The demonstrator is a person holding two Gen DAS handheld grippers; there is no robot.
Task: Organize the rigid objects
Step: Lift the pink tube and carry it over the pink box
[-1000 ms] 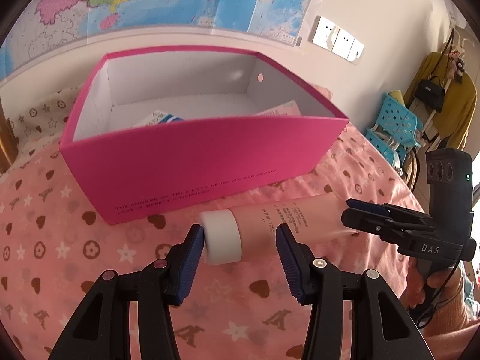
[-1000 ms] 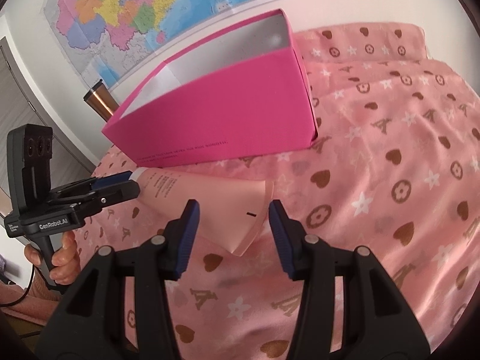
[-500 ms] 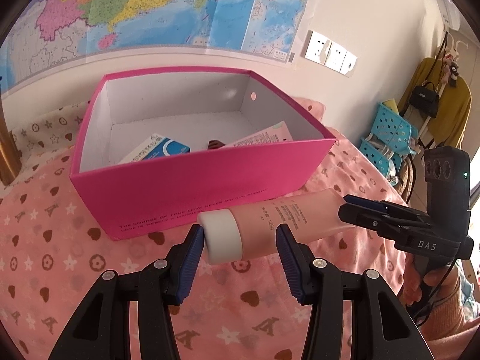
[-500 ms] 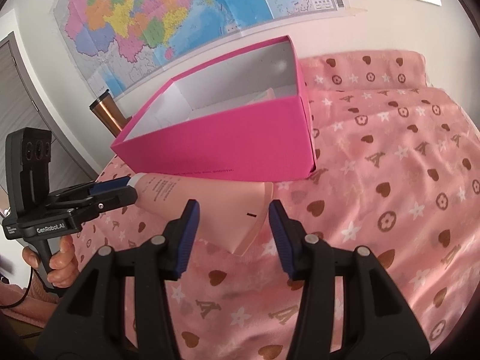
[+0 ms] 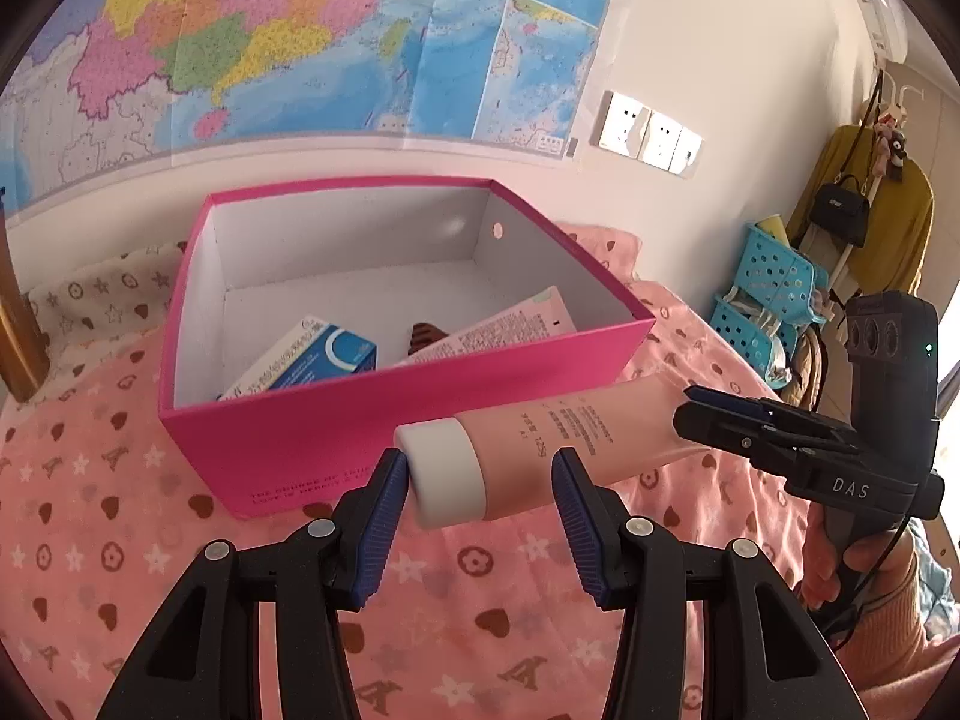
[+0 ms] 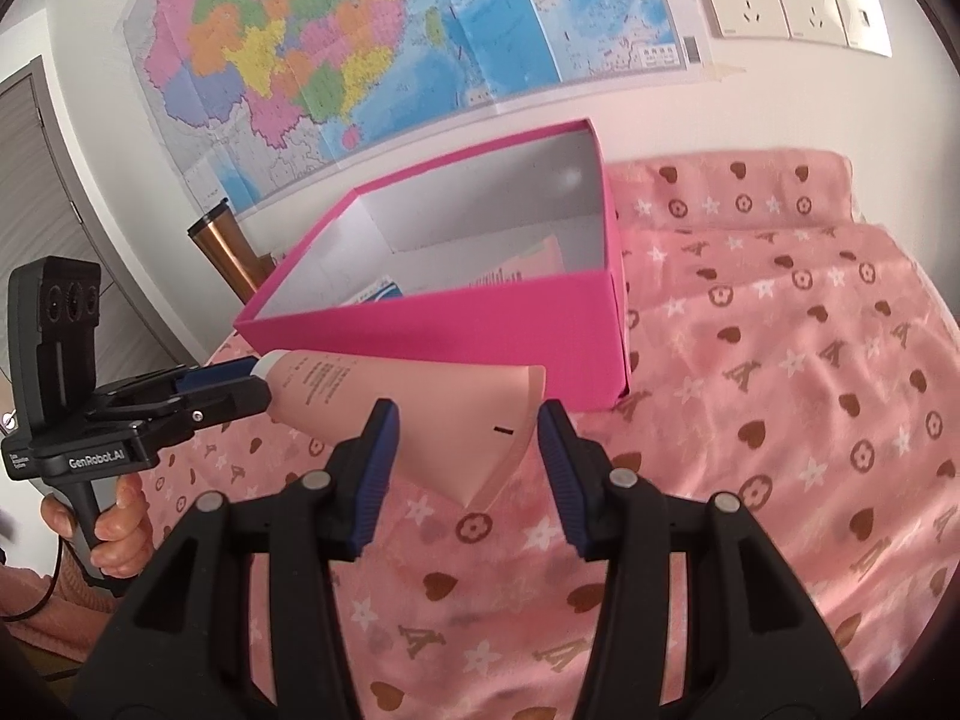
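The pink box's near wall hides the lower parts of the blue-and-white carton and the pink tube lying inside — a small brown thing between them is too little to identify. The print on the box's near wall is partly covered by the held tube's white cap, and the wall map is cut off at the top edge.

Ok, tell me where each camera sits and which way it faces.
Left wrist: on the left gripper, facing the pink box; its fingers flank the tube's white cap; a hand shows.
Right wrist: on the right gripper, facing the box from its other side, fingers beside the tube's crimped end.
Both show tube, box, map.
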